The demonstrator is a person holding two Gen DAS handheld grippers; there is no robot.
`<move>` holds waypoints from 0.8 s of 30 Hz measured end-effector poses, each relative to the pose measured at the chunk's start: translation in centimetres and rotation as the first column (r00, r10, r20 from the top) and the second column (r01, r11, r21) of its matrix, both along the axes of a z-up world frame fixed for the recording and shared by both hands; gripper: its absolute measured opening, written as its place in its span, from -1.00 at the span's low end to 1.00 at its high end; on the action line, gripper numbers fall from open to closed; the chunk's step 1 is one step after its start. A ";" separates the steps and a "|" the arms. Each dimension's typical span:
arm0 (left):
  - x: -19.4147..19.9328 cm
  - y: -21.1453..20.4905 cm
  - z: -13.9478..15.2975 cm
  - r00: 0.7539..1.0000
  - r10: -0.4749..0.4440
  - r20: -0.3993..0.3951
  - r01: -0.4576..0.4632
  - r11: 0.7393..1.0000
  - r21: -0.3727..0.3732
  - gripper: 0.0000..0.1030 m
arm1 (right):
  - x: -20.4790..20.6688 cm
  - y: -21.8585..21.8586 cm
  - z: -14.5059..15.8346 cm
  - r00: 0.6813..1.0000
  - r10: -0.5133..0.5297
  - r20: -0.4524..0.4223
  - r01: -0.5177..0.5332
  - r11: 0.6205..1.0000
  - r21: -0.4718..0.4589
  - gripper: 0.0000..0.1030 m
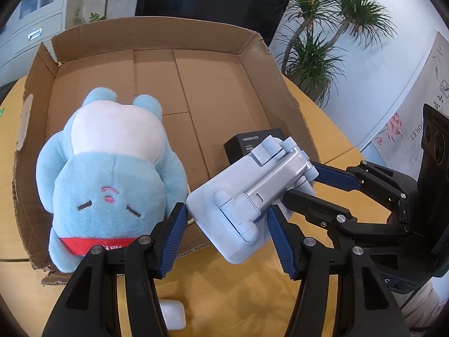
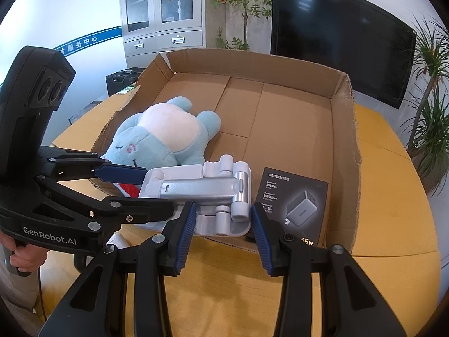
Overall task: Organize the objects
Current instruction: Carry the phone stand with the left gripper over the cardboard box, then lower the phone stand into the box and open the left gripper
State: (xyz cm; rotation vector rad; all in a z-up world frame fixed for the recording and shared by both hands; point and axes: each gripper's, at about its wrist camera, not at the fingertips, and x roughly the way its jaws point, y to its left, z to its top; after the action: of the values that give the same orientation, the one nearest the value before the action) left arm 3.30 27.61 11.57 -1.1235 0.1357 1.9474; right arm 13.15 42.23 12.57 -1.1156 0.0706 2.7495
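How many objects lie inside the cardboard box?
2: the blue plush toy at the box's left side, and the black charger package at its near right corner. The held phone stand may hide others.

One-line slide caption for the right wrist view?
Both grippers, left gripper and right gripper, clamp a folded phone stand at the cardboard box edge.

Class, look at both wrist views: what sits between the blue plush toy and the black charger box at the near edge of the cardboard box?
The light-blue folded phone stand, gripped by both grippers; the right wrist view shows it best, between the plush toy and the charger box.
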 end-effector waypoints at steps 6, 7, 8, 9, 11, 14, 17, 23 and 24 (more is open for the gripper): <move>-1.4 -0.1 -1.1 1.000 0.023 0.019 -0.023 1.000 -0.007 0.10 | -1.5 0.2 -0.9 1.000 0.004 0.015 -0.003 1.000 -0.006 -0.26; -1.6 0.0 -1.3 0.999 0.027 0.022 -0.026 1.000 -0.010 0.10 | -1.7 0.3 -1.1 1.000 0.001 0.017 -0.001 1.000 -0.012 -0.26; -1.8 0.0 -1.5 0.999 0.032 0.027 -0.031 0.999 -0.010 0.07 | -1.9 0.4 -1.3 1.000 0.000 0.019 0.001 1.000 -0.014 -0.26; -2.0 0.1 -1.7 0.999 0.036 0.029 -0.036 0.999 -0.013 0.04 | -2.2 0.4 -1.6 1.000 -0.002 0.025 0.002 1.000 -0.008 -0.26; -2.2 0.5 -2.1 0.998 -0.004 0.061 0.003 1.000 0.013 -0.02 | -2.5 0.3 -2.1 0.999 -0.004 0.034 0.004 1.000 0.004 -0.26; -1.8 1.1 -2.5 0.998 -0.014 0.054 0.014 1.000 -0.012 -0.18 | -3.3 -0.6 -2.7 0.998 0.034 0.047 -0.035 0.999 0.018 -0.45; -2.2 1.1 -3.0 0.998 0.004 0.061 -0.002 0.999 -0.032 -0.18 | -4.1 -1.5 -3.5 0.997 0.052 0.064 -0.056 0.996 0.063 -0.54; -2.7 0.5 -2.5 0.996 0.034 0.085 -0.033 0.999 -0.017 -0.10 | -3.9 -0.5 -4.0 0.997 0.038 0.061 -0.040 0.999 0.025 -0.54; -2.5 0.5 -2.4 0.996 0.035 0.081 -0.033 0.999 -0.021 0.00 | -3.7 -0.5 -3.9 0.998 0.037 0.055 -0.038 0.999 0.020 -0.51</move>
State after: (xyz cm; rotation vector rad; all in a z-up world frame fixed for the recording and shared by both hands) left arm 0.81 28.13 9.17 -1.2228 0.0924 1.9309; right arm 9.40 41.77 8.65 -1.1978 0.0138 2.7438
